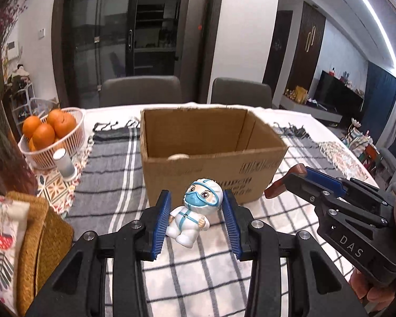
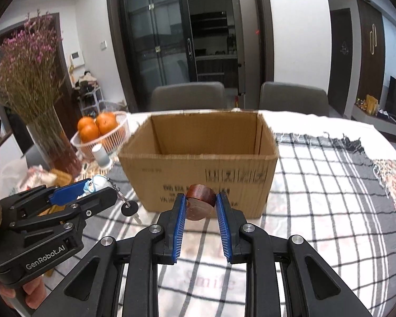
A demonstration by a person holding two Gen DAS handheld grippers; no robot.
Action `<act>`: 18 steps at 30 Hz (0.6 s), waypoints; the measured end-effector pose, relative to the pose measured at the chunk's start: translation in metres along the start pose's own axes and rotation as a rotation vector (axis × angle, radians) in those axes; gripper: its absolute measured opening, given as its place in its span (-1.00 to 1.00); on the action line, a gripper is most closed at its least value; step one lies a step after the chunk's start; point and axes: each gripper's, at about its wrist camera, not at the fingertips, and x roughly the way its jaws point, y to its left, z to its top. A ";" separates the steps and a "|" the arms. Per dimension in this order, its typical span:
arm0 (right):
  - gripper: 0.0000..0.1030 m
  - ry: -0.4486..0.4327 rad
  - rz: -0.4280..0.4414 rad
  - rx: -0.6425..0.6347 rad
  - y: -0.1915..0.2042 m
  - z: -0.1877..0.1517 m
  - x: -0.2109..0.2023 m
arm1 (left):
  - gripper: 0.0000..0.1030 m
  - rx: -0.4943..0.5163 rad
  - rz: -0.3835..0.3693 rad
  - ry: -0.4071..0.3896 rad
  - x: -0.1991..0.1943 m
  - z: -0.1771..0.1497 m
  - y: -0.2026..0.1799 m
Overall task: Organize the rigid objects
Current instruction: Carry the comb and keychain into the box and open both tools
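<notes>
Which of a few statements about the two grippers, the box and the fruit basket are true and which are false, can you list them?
1. The left gripper is clamped on a small masked figurine. True.
2. The right gripper is empty. False: it holds a round brown wooden block.
3. A key dangles from the figurine on a chain. True.
4. The cardboard box is sealed with its flaps shut. False: its top is open.
5. The white basket holds green apples. False: it holds oranges.
</notes>
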 end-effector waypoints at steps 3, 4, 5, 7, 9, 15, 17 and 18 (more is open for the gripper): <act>-0.51 -0.030 -0.002 0.002 -0.002 0.011 -0.005 | -0.24 0.001 -0.004 -0.021 -0.003 0.010 -0.001; -0.51 -0.038 -0.002 0.002 -0.002 0.015 -0.006 | -0.24 0.001 -0.004 -0.029 -0.003 0.013 -0.001; -0.51 -0.047 -0.002 0.003 -0.003 0.018 -0.008 | -0.24 0.002 -0.005 -0.037 -0.004 0.018 -0.002; -0.51 -0.063 -0.002 0.003 -0.004 0.026 -0.010 | -0.24 0.005 -0.009 -0.047 -0.004 0.025 -0.002; -0.51 -0.076 -0.002 0.000 -0.004 0.033 -0.012 | -0.24 0.007 -0.009 -0.055 -0.004 0.031 -0.002; -0.51 -0.101 -0.005 -0.006 -0.006 0.052 -0.009 | -0.24 0.004 -0.009 -0.062 0.003 0.050 -0.001; -0.51 -0.104 -0.009 -0.010 -0.007 0.058 -0.005 | -0.24 0.004 -0.008 -0.060 0.007 0.055 0.000; -0.51 -0.104 -0.009 -0.012 -0.008 0.061 -0.003 | -0.24 0.003 -0.006 -0.059 0.009 0.058 0.000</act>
